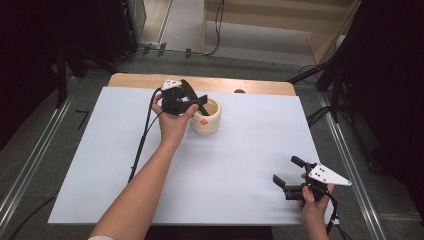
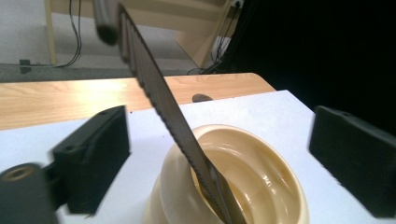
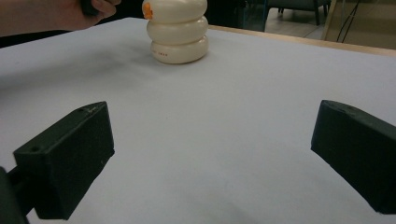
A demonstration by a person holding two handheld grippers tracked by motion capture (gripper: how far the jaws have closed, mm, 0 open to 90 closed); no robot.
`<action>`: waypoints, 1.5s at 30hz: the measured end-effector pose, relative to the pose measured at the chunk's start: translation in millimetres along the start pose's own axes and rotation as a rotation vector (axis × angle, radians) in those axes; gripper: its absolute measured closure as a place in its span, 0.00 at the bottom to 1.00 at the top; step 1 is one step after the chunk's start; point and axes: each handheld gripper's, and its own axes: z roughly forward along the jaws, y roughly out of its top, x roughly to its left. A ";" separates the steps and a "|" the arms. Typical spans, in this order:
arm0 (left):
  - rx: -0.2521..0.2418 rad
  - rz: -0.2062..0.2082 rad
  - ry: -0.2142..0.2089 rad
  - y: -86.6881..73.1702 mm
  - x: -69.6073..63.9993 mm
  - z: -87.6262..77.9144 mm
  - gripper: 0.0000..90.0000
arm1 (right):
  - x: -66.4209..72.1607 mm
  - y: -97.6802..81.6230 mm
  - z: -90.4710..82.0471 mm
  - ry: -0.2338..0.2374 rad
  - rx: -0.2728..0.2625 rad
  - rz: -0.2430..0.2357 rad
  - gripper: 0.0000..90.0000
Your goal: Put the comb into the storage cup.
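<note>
A cream ribbed cup (image 1: pixel 207 120) with an orange mark stands on the white sheet at the back middle. A serrated knife (image 2: pixel 166 109) leans in the cup (image 2: pixel 275 186), blade down and handle up. My left gripper (image 1: pixel 198 101) hovers just left of the cup's rim, open, with the knife (image 1: pixel 189 92) between its jaws (image 2: pixel 224 140) and neither pad touching it. My right gripper (image 1: pixel 285 170) rests low at the front right, open and holding nothing (image 3: pixel 215 140), facing the cup (image 3: pixel 178 32) from afar.
A white sheet (image 1: pixel 225 165) covers most of the wooden table (image 1: pixel 145 80). A small dark spot (image 1: pixel 239 91) lies at the sheet's far edge behind the cup. Dark stands and cables ring the table on the floor.
</note>
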 end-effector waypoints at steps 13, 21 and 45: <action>-0.006 0.045 -0.016 -12.1 7.6 -17.8 0.00 | 0.5 0.0 0.5 -0.004 0.002 -0.003 0.00; -0.010 0.072 -0.010 -15.0 8.7 -31.1 0.00 | 0.6 0.0 0.8 -0.004 0.002 -0.005 0.00; -0.045 0.157 -0.033 -26.8 4.0 -81.8 0.00 | 1.2 0.1 1.4 -0.007 0.004 -0.012 0.00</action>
